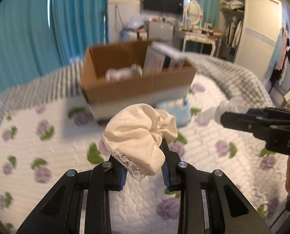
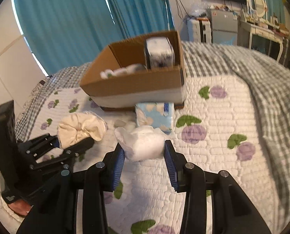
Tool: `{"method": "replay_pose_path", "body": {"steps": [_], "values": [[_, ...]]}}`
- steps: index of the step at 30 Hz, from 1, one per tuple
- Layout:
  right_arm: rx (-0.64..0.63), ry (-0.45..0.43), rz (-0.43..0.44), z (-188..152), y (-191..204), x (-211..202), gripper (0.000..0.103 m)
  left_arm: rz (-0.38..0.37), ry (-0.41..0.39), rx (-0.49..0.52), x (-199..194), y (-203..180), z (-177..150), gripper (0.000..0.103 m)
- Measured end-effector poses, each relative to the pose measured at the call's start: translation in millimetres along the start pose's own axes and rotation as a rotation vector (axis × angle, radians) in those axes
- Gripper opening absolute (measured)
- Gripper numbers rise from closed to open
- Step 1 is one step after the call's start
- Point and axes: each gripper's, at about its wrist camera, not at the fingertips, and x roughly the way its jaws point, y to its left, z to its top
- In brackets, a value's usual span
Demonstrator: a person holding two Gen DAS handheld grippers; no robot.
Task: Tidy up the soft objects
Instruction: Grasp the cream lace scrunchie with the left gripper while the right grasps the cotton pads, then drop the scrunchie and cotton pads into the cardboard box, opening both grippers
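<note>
Left wrist view: my left hand-held gripper point(image 1: 145, 167) is clamped on a cream cloth point(image 1: 139, 136) with a lace edge, held above the quilt point(image 1: 37, 156) on the bed. Ahead, toward the far edge of the quilt, stands a box point(image 1: 137, 85) with white things inside, blurred. A blue pack point(image 1: 176, 111) lies just in front of the box. My right hand-held gripper point(image 1: 222, 119) comes in from the right edge, gripping something white.

Right wrist view: my right hand-held gripper point(image 2: 145, 152) is closed on a white wad point(image 2: 143, 146). The blue pack point(image 2: 154, 115) lies beyond it, touching the box point(image 2: 133, 89). At left, my left hand-held gripper point(image 2: 76, 144) holds the cloth point(image 2: 80, 128).
</note>
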Motion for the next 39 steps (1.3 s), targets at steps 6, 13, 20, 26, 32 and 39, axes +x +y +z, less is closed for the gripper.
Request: {"method": "replay_pose_path", "body": {"steps": [6,13,20,26,32,39], "values": [[-0.079,-0.104,-0.002,41.1,22.5,-55.2,0.040,0.008,-0.118,0.006,-51.8,-0.1,46.1,0.028],[-0.139,-0.191,0.012,111.9,40.1,-70.4,0.040,0.038,-0.216,0.008,-66.7,11.9,103.6,0.029],[-0.127,-0.162,0.026,174.4,28.5,-7.1,0.040,0.050,-0.202,0.017,-8.1,28.5,146.5,0.034],[-0.116,-0.120,0.016,196.9,8.4,64.2,0.040,0.085,-0.130,0.046,69.2,40.5,145.4,0.055],[-0.103,-0.103,0.003,204.9,-10.6,114.9,0.045,0.149,-0.137,0.056,115.0,45.6,143.5,0.059],[-0.067,-0.132,-0.017,205.3,-20.6,114.8,0.073,0.194,-0.179,0.005,105.4,50.4,144.3,0.071]]}}
